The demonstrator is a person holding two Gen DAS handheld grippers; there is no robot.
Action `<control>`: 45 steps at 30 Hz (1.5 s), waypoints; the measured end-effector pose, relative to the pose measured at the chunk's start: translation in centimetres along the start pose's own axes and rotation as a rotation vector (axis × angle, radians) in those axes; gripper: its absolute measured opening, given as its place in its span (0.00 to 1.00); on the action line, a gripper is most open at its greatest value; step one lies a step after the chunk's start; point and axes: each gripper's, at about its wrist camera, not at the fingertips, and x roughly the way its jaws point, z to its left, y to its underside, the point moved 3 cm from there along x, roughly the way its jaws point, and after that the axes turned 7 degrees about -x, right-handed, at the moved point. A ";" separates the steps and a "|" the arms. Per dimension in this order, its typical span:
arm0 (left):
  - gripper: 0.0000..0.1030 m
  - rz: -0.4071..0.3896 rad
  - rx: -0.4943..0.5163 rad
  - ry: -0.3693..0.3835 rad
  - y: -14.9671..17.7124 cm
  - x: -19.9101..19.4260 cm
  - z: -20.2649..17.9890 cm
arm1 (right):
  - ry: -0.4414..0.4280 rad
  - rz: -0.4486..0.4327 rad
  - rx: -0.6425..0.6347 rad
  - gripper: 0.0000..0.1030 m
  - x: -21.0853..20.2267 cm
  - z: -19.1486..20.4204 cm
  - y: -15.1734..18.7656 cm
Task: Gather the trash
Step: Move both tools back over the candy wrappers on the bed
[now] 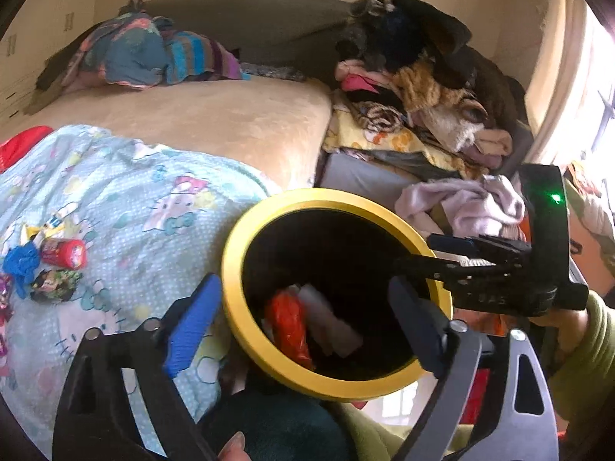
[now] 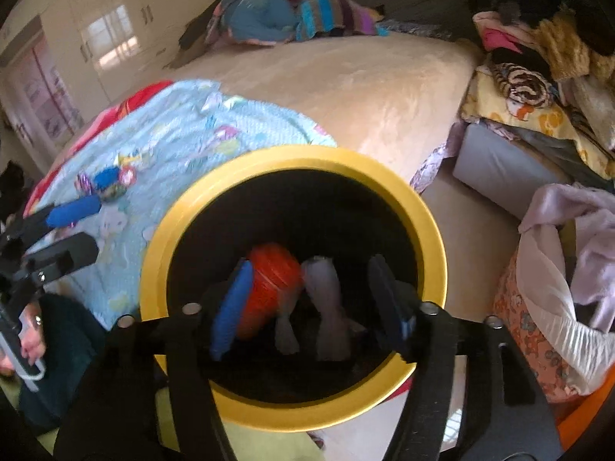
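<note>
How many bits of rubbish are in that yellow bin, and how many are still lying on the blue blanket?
In the bin: 2, an orange wrapper and a white wrapper.
On the blanket: about 5, among them a red tube, a blue scrap and a dark wrapper.
Total: about 7.

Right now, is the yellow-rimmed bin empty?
No, the yellow-rimmed bin already holds an orange wrapper and some white pieces at the bottom.
</note>
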 end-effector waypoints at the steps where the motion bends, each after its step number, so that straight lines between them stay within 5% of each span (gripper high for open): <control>1: 0.90 -0.013 -0.013 -0.006 -0.1 -0.3 0.3 | -0.005 -0.011 0.006 0.58 -0.2 0.1 -0.1; 8: 0.94 -0.089 -0.073 -0.065 -0.8 -2.8 2.1 | -0.007 -0.109 0.004 0.76 -1.7 1.5 -1.2; 27: 0.94 -0.241 -0.137 -0.179 -1.7 -8.9 5.5 | -0.064 -0.266 -0.089 0.84 -4.4 8.3 -2.8; 45: 0.94 -0.333 -0.257 -0.269 -1.6 -13.1 10.5 | -0.135 -0.300 -0.202 0.85 -5.1 14.7 -3.9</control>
